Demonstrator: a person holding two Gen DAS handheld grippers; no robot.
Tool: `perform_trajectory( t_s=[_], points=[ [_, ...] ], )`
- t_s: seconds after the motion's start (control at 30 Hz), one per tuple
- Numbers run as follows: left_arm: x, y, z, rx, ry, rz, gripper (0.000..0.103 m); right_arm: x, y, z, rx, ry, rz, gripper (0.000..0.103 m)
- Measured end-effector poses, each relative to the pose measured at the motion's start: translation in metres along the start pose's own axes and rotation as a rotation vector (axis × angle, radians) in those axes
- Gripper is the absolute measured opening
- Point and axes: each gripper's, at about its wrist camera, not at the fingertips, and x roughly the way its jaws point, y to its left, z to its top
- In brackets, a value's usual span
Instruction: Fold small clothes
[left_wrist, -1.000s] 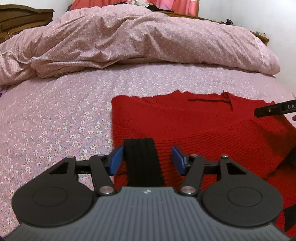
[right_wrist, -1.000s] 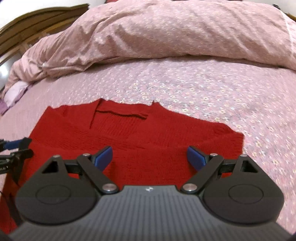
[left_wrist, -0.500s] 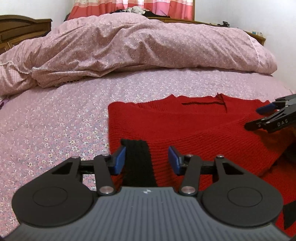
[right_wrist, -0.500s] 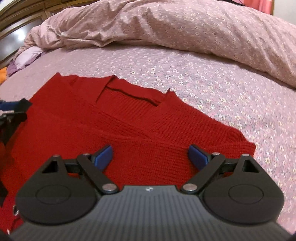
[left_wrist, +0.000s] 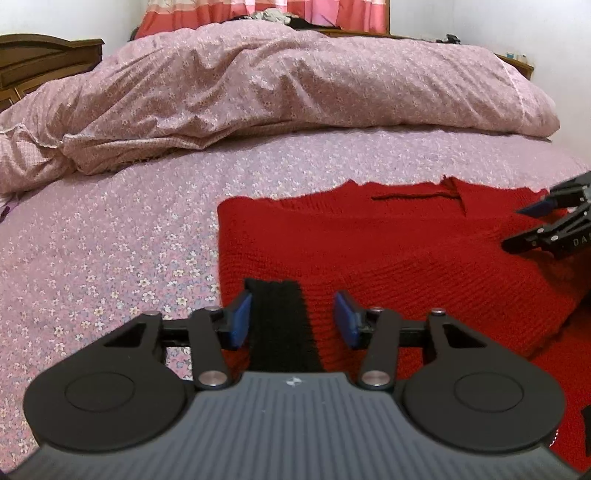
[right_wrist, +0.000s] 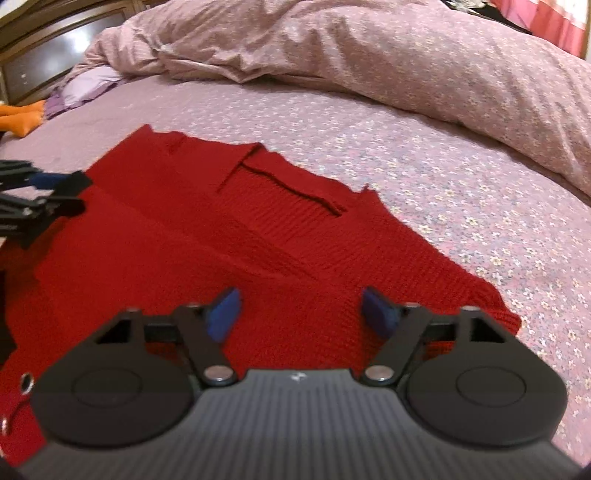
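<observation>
A red knitted sweater (left_wrist: 399, 251) lies flat on the bed, collar away from me; it also shows in the right wrist view (right_wrist: 207, 251). A black cuff band (left_wrist: 280, 325) lies on its near left part. My left gripper (left_wrist: 293, 321) is open above that band, with the band between its blue pads, not clamped. My right gripper (right_wrist: 301, 312) is open and empty over the sweater's near right part. Each gripper shows in the other's view: the right one at the right edge (left_wrist: 554, 229), the left one at the left edge (right_wrist: 40, 199).
The sweater rests on a pink flowered bedsheet (left_wrist: 110, 229). A bunched pink duvet (left_wrist: 288, 77) fills the far side of the bed. A wooden headboard (left_wrist: 44, 59) stands at the far left. An orange item (right_wrist: 18, 118) and pale purple cloth (right_wrist: 85, 88) lie at the far left.
Both grippers have swung their view: the left gripper tilted up and its jaws narrowed a little, the right gripper turned so the sweater lies diagonally. The sweater itself has not moved.
</observation>
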Motion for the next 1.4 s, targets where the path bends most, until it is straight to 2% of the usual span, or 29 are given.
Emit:
perform_trajectory(
  t_s=[0.03,0.1,0.17,0.23,0.37,0.53,0.63,0.7,0.77,0.9,1.0,1.07,1.1,1.13,1.33,1.4],
  points=[
    [-0.002,-0.001,0.001,0.005,-0.011,0.01,0.027,-0.001,0.002,0.0,-0.001,0.0,0.016,0.045],
    [-0.008,0.0,0.003,-0.009,-0.028,0.014,0.017,-0.003,0.01,-0.001,-0.025,-0.004,0.024,0.032],
    [-0.015,0.004,0.005,-0.036,-0.042,-0.003,0.011,-0.007,0.015,-0.002,-0.043,-0.022,0.005,0.026],
    [-0.022,0.007,0.009,-0.053,-0.061,-0.007,0.008,-0.014,0.013,-0.002,-0.01,-0.06,0.004,0.018],
    [-0.032,0.011,0.019,-0.082,-0.095,-0.012,0.007,-0.035,0.013,-0.001,0.058,-0.165,0.003,0.017],
    [-0.037,0.012,0.032,-0.078,-0.128,0.004,0.007,-0.036,0.021,-0.002,0.02,-0.185,-0.044,0.017],
    [-0.036,0.017,0.043,-0.055,-0.154,0.043,0.007,-0.041,0.014,0.002,0.092,-0.251,-0.051,0.017],
    [-0.028,0.023,0.052,-0.046,-0.156,0.097,0.006,-0.042,0.008,0.006,0.145,-0.295,-0.054,0.017],
    [-0.014,0.033,0.059,-0.058,-0.136,0.132,0.006,-0.033,0.006,0.009,0.167,-0.305,-0.092,0.019],
    [0.012,0.048,0.06,-0.121,-0.034,0.092,0.006,-0.011,0.007,0.004,0.19,-0.234,-0.185,0.028],
    [0.01,0.045,0.055,-0.089,-0.039,0.071,0.007,-0.023,0.002,-0.003,0.235,-0.284,-0.242,0.032],
    [0.005,0.043,0.053,-0.1,-0.056,0.041,0.007,-0.038,-0.008,-0.007,0.292,-0.315,-0.246,0.047],
    [0.004,0.043,0.054,-0.102,-0.059,0.03,0.007,-0.046,-0.015,-0.009,0.322,-0.329,-0.237,0.062],
    [0.003,0.041,0.055,-0.102,-0.058,0.014,0.008,-0.052,-0.022,-0.011,0.351,-0.342,-0.231,0.067],
    [0.02,0.029,0.057,-0.089,0.02,-0.013,0.008,-0.073,-0.063,-0.025,0.511,-0.338,-0.327,0.067],
    [0.031,0.027,0.056,-0.076,0.082,-0.023,0.011,-0.075,-0.07,-0.031,0.532,-0.323,-0.352,0.067]
  ],
)
